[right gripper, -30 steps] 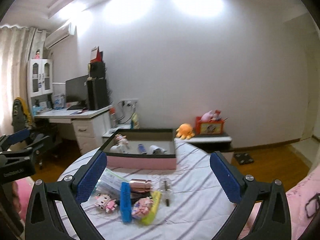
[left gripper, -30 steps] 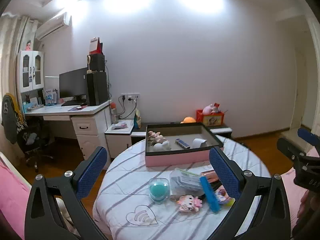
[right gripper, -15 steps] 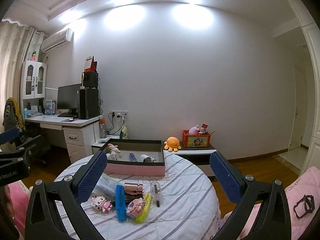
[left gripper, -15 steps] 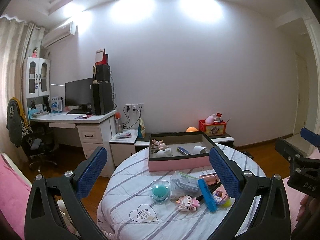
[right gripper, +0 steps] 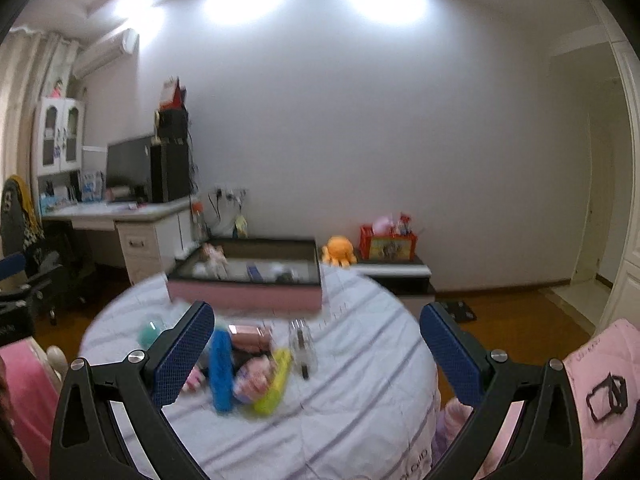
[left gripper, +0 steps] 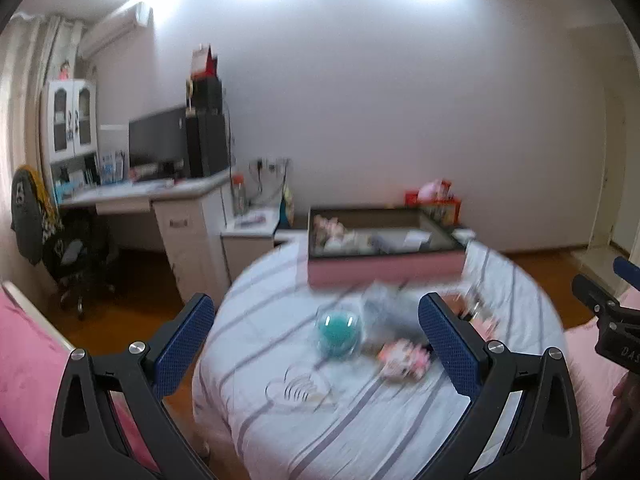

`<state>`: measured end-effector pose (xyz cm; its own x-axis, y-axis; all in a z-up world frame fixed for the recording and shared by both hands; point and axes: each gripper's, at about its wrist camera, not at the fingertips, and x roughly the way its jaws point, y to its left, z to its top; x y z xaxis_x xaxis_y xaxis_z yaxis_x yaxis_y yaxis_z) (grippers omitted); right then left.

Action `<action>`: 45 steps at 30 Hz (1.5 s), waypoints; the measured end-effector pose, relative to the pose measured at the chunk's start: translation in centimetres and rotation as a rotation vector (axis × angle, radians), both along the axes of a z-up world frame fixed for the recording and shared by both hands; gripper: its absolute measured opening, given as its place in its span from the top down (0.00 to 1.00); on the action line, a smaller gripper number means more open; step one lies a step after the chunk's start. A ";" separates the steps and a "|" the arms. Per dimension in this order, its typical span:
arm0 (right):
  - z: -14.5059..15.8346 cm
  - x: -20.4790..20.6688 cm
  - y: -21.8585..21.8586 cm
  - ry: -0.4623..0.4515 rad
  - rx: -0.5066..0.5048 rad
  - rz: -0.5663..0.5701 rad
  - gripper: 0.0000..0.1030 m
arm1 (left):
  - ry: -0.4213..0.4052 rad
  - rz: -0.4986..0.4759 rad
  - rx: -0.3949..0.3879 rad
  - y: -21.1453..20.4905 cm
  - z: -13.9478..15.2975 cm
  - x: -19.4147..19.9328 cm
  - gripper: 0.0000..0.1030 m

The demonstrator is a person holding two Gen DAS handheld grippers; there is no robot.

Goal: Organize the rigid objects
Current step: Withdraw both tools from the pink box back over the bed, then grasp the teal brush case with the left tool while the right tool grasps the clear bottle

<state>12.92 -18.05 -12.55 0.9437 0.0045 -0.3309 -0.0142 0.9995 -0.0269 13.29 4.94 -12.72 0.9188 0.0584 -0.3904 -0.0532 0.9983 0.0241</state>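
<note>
Left gripper (left gripper: 316,328): jaws wide, empty, aimed at the round teal ball in a clear cup (left gripper: 337,331).
Right gripper (right gripper: 316,334): jaws wide, empty, over the loose pile.
Loose pile: blue plastic bar (right gripper: 221,364), yellow tube (right gripper: 274,382), near side of the round striped-cloth table (right gripper: 360,392), likely awaiting sorting.
Pink-sided tray (right gripper: 244,298): far side, already holding small items.
Writing: too blurred to read.

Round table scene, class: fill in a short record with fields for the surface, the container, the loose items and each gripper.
surface: round table under a white striped cloth
container: pink tray at the far side, already holding small items, blurred
loose items: teal ball in a clear case, blue bar, yellow bar, clear bottle, pink figure
left gripper: open, holding nothing
right gripper: open, holding nothing
</note>
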 end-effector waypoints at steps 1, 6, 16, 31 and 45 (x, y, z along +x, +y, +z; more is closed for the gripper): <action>-0.8 0.5 -0.2 0.028 0.002 -0.001 0.00 | 0.022 -0.003 -0.004 0.2 -0.7 0.5 0.00; -4.2 2.7 -0.7 0.142 0.019 -0.005 0.00 | 0.140 -0.035 -0.029 0.1 -4.1 3.3 0.00; -6.0 5.6 -1.4 0.213 0.023 0.003 0.00 | 0.232 -0.058 -0.064 -0.8 -6.9 8.8 0.00; -7.4 9.6 -1.5 0.283 -0.001 0.001 0.00 | 0.365 0.002 -0.050 1.4 -10.8 13.8 0.00; -7.6 16.8 -1.5 0.412 0.031 0.126 0.00 | 0.413 -0.048 -0.042 2.1 -11.0 16.9 0.02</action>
<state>29.74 -19.56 -20.16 0.7243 0.1269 -0.6777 -0.1396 0.9895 0.0361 30.20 7.08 -23.73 0.6860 -0.0042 -0.7276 -0.0012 1.0000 -0.0068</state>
